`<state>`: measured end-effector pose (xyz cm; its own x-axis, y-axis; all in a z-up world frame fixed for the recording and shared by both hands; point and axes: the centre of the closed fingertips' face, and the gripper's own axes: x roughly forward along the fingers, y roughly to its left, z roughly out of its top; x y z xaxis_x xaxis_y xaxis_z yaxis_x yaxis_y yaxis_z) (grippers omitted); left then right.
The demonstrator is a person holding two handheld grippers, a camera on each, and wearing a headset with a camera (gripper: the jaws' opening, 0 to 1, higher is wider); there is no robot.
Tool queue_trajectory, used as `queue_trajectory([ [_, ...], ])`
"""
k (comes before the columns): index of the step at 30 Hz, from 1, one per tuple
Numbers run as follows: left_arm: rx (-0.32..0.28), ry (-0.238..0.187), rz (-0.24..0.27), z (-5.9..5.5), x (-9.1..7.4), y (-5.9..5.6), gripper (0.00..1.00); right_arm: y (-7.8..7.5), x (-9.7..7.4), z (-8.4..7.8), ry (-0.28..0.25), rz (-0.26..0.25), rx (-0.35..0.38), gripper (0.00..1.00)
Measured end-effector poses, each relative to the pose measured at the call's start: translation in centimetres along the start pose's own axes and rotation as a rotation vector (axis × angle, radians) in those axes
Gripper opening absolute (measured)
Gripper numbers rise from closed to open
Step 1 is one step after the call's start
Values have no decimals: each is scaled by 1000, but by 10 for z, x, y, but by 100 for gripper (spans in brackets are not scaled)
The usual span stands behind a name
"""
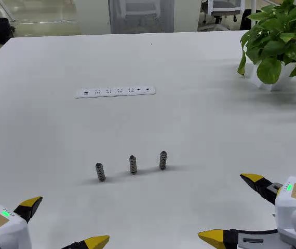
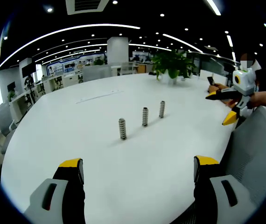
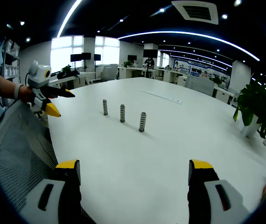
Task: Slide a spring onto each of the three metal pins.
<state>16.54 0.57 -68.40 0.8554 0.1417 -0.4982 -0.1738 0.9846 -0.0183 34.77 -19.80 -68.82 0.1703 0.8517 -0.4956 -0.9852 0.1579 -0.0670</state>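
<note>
Three small metal springs stand upright in a row on the white table, each on a pin: left (image 1: 101,171), middle (image 1: 133,164), right (image 1: 163,160). In the left gripper view the same springs (image 2: 144,116) stand ahead of the jaws, and in the right gripper view the springs (image 3: 122,113) do too. My left gripper (image 1: 64,222) is at the near left edge, open and holding nothing. At the near right my right gripper (image 1: 231,207) is also open and holds nothing. Both are well short of the springs. The right gripper (image 2: 221,107) and the left gripper (image 3: 60,102) appear in each other's views.
A white power strip (image 1: 115,91) lies beyond the springs. A potted green plant (image 1: 280,36) stands at the far right corner. A grey mesh chair back (image 3: 16,140) sits at the table's near edge. Office desks and chairs fill the background.
</note>
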Motion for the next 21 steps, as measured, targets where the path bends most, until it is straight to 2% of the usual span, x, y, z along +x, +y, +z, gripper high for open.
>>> queue_trajectory([
  [10, -11, -5, 11, -1, 0, 5, 100, 3, 0, 0, 1, 10, -10, 97],
  [21, -18, -2, 1, -1, 0, 1, 100, 1, -1, 1, -6, 7, 0, 97],
])
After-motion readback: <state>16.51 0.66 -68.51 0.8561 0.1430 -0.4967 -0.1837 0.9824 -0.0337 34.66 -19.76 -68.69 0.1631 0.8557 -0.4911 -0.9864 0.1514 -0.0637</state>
